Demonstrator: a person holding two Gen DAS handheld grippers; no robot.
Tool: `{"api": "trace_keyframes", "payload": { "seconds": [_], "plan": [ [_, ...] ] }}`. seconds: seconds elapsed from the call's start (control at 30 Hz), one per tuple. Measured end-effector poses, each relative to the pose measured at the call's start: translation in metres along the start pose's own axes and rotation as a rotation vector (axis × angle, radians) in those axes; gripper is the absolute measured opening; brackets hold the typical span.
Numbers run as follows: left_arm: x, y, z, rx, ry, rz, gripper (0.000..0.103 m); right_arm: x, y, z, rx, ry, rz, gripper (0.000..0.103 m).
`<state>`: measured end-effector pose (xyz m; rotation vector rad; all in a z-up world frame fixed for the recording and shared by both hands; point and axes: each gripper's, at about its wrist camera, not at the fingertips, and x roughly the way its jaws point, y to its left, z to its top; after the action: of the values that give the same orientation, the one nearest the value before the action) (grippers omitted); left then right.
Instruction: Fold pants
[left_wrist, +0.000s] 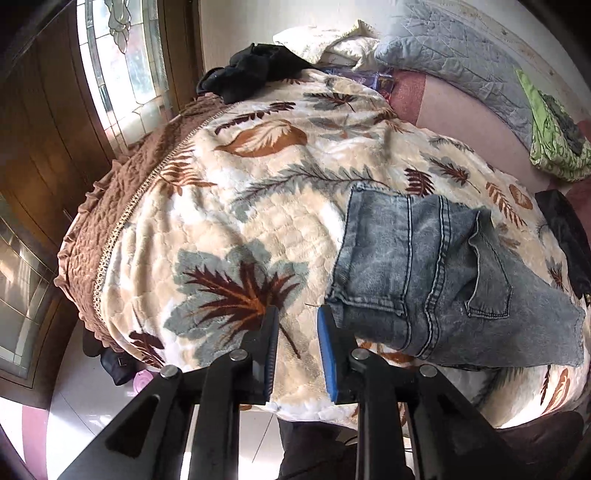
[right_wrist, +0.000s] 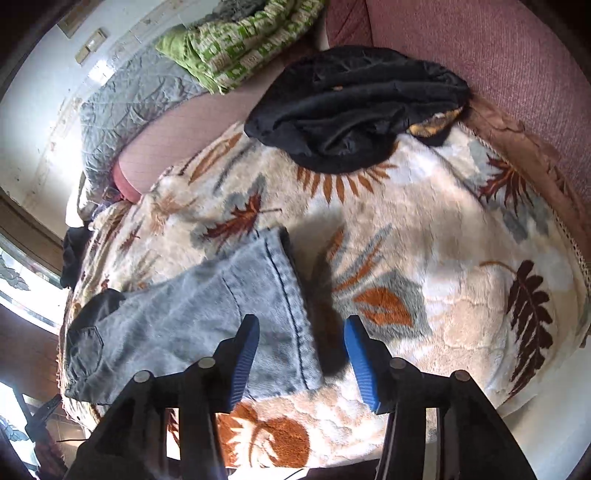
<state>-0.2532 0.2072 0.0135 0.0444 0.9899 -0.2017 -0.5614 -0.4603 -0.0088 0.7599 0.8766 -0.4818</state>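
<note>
Faded blue jeans (left_wrist: 436, 273) lie folded on a cream leaf-patterned blanket (left_wrist: 229, 206). In the left wrist view their back pocket shows on the right. My left gripper (left_wrist: 297, 325) is open and empty, just left of the jeans' near edge. In the right wrist view the jeans (right_wrist: 207, 314) lie at the left, with a stitched edge running toward me. My right gripper (right_wrist: 301, 334) is open and empty above that edge, with one blue pad over the denim and the other over the blanket (right_wrist: 443, 295).
A black garment (right_wrist: 354, 107) lies bunched at the blanket's far side, and another dark garment (left_wrist: 255, 70) at the other end. A green patterned quilt (right_wrist: 236, 40) and a grey quilted pillow (left_wrist: 454, 55) lie beyond. A brown frilled border (left_wrist: 122, 206) edges the blanket, with floor below.
</note>
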Motion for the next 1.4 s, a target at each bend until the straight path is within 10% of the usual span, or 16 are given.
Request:
{"api": "trace_keyframes", "payload": {
  "seconds": [0.17,0.3,0.77,0.93,1.03,1.23,1.4],
  "plan": [
    [-0.022,-0.021,0.04,-0.03,-0.113,-0.044,0.028,0.001,0.037,0.027,0.022,-0.09,0.036,0.052],
    [-0.012,-0.069,0.07,-0.06,-0.142,-0.14,0.059,0.024,0.056,0.036,0.048,-0.105,0.073,0.052],
    [0.125,-0.222,0.074,0.07,-0.01,-0.163,0.065,0.098,0.006,0.065,0.12,0.003,0.008,0.052],
    [0.13,-0.23,0.068,0.17,-0.046,-0.131,0.065,0.119,0.018,0.068,0.064,0.048,-0.013,0.05],
    [0.123,-0.215,0.075,0.113,-0.078,-0.182,0.065,0.121,0.039,0.061,-0.052,0.049,-0.08,0.013],
    [0.121,-0.185,0.084,-0.058,-0.072,-0.319,0.065,0.081,0.05,0.07,-0.055,-0.175,-0.131,0.01],
    [0.106,-0.167,0.088,-0.08,-0.124,-0.293,0.065,0.115,0.029,0.071,0.027,-0.015,-0.278,0.007]
  ]
}}
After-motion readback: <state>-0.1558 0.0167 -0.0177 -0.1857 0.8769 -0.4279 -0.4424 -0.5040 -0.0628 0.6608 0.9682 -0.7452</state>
